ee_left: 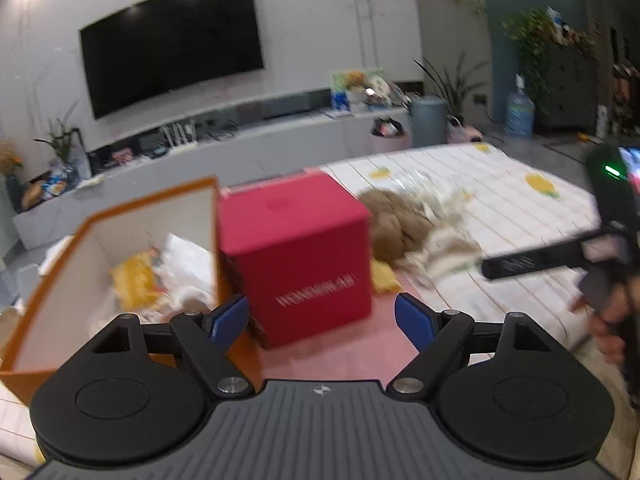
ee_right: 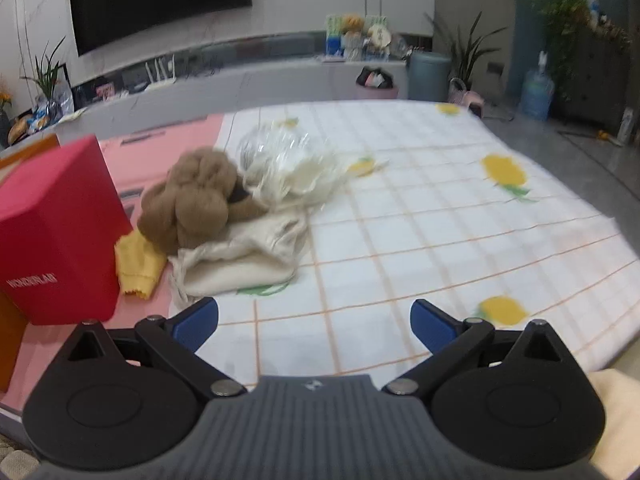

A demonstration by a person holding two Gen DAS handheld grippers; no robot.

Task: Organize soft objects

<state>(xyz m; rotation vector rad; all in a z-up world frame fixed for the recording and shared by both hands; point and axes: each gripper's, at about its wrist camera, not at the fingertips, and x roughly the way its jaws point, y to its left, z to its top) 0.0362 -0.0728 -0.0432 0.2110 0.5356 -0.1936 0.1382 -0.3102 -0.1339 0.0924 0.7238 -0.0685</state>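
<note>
A pile of soft things lies on the table: a brown plush [ee_right: 196, 200], a cream cloth [ee_right: 244, 260] under it, a yellow cloth [ee_right: 136, 268] at its left, and crinkled clear plastic [ee_right: 280, 156] behind. The plush also shows in the left wrist view [ee_left: 396, 220]. An open orange box [ee_left: 80, 276] holds yellow and white soft items. A red box [ee_left: 296, 256] stands beside it, also seen in the right wrist view [ee_right: 56, 232]. My left gripper [ee_left: 322, 320] is open, close in front of the red box. My right gripper [ee_right: 314, 322] is open and empty, short of the pile.
The table carries a white checked cloth with yellow fruit prints [ee_right: 460, 220] and a pink mat [ee_right: 168, 136]. The right gripper's body [ee_left: 560, 260] shows in the left wrist view. Behind are a TV wall, a low cabinet and a grey bin [ee_right: 428, 76].
</note>
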